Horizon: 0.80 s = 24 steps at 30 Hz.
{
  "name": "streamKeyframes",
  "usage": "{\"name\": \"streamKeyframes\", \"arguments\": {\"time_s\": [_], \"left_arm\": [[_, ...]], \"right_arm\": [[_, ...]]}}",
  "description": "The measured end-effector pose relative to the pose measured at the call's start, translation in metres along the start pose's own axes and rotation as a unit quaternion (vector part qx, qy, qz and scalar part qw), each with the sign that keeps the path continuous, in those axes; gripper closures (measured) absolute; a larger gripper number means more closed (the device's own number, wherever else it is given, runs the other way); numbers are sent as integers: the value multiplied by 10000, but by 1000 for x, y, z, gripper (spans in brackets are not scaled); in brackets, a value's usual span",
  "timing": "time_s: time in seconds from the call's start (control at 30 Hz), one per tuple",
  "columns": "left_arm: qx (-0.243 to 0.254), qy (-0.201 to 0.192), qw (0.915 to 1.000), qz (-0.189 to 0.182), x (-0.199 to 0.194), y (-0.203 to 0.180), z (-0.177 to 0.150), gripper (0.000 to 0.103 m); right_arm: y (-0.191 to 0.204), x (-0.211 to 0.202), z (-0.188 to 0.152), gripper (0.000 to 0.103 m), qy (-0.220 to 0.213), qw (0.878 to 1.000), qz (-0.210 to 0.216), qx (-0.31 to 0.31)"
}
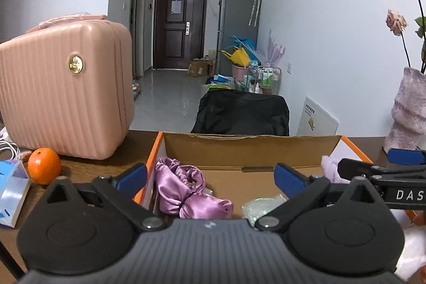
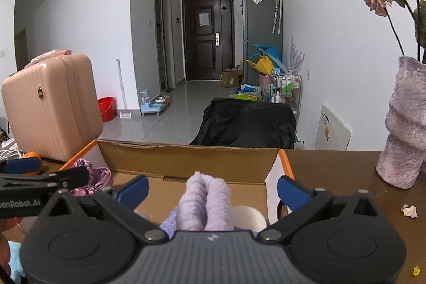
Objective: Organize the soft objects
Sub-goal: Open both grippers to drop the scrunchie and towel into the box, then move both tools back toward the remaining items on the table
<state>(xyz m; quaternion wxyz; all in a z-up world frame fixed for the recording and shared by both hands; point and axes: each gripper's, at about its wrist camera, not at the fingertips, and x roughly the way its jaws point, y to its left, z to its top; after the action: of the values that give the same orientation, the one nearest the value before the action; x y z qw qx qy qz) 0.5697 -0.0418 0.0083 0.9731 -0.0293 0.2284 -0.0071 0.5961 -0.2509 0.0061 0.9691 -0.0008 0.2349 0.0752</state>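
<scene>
Left wrist view: my left tongs [image 1: 210,177] spread wide above the cardboard box [image 1: 250,148] on the worktop [image 1: 87,164]; purple satin cloth [image 1: 186,193] lies inside. Right tongs [image 2: 213,190] likewise spread, lilac fuzzy socks [image 2: 206,204] between them, untouched.

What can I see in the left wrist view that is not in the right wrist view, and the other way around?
Only the left wrist view shows the blue tissue box beside the whole orange. Only the right wrist view shows the red bucket on the floor and the fallen petal on the table. Both show the cardboard box, the purple satin cloth, the fluffy lilac fabric, the pink suitcase, the vase, and both grippers open: left gripper, right gripper.
</scene>
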Motion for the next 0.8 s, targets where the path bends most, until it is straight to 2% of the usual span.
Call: {"name": "streamKeyframes", "arguments": {"time_s": [0.3,0.8], "left_arm": [[-146,46,9997,168,0,4,2,0],[-164,-79,9997,173,-15,3,-3,0]], "right_arm": [[2,-5,-2,0,-67,9999,-91,20],[10,-23,-10,0,-257,9992,-264,-129]]}}
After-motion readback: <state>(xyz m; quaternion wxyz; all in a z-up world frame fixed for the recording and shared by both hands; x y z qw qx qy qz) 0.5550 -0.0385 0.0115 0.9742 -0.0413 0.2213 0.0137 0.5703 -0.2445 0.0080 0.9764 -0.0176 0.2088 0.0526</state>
